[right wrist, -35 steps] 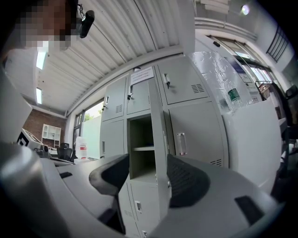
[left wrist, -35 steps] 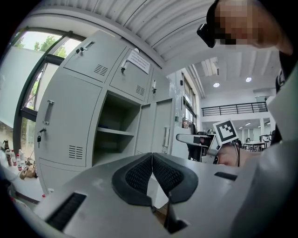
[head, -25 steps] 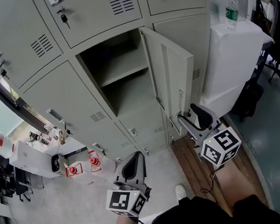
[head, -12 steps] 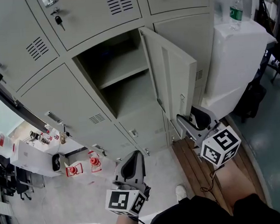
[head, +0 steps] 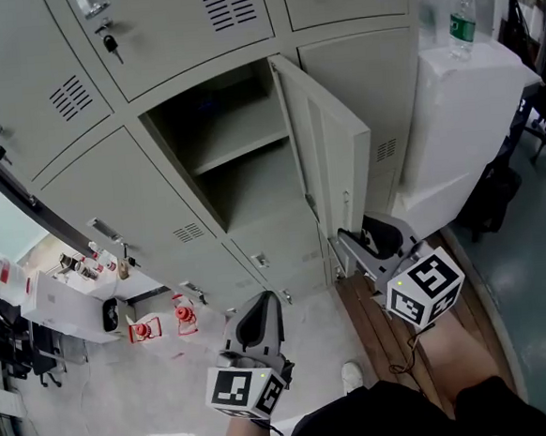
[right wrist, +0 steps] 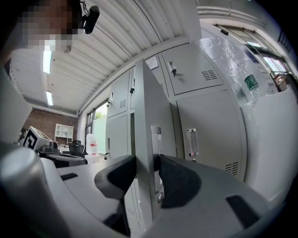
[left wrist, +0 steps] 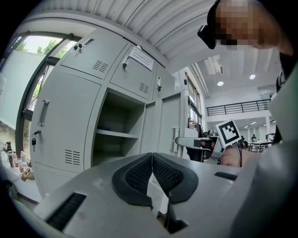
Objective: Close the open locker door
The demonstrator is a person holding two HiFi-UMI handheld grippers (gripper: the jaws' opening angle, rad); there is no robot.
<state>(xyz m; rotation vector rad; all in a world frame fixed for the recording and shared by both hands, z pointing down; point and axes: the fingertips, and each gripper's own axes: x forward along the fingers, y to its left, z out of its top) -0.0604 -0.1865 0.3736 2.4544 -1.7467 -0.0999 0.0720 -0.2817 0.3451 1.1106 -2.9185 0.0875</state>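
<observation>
The open locker door (head: 329, 151) stands out from its empty shelved compartment (head: 220, 141). My right gripper (head: 354, 237) is at the door's lower free edge, by the handle. In the right gripper view the door's edge (right wrist: 149, 139) runs between the jaws of the right gripper (right wrist: 147, 174); the jaws have just been closing, and both pads now touch it, one on each face. My left gripper (head: 261, 303) hangs low in front of the lockers, away from the door. In the left gripper view the left gripper (left wrist: 152, 160) is shut, with nothing between its pads.
A white cabinet (head: 462, 103) with a water bottle (head: 462, 19) on top stands right of the lockers, close behind the door. Keys (head: 109, 42) hang in an upper locker. Red items (head: 159, 325) lie on the floor at left. The person's shoe (head: 353, 375) is below.
The right gripper's jaws have narrowed onto the door's edge. Door and right gripper have shifted slightly left, towards the compartment. The left gripper has stayed put.
</observation>
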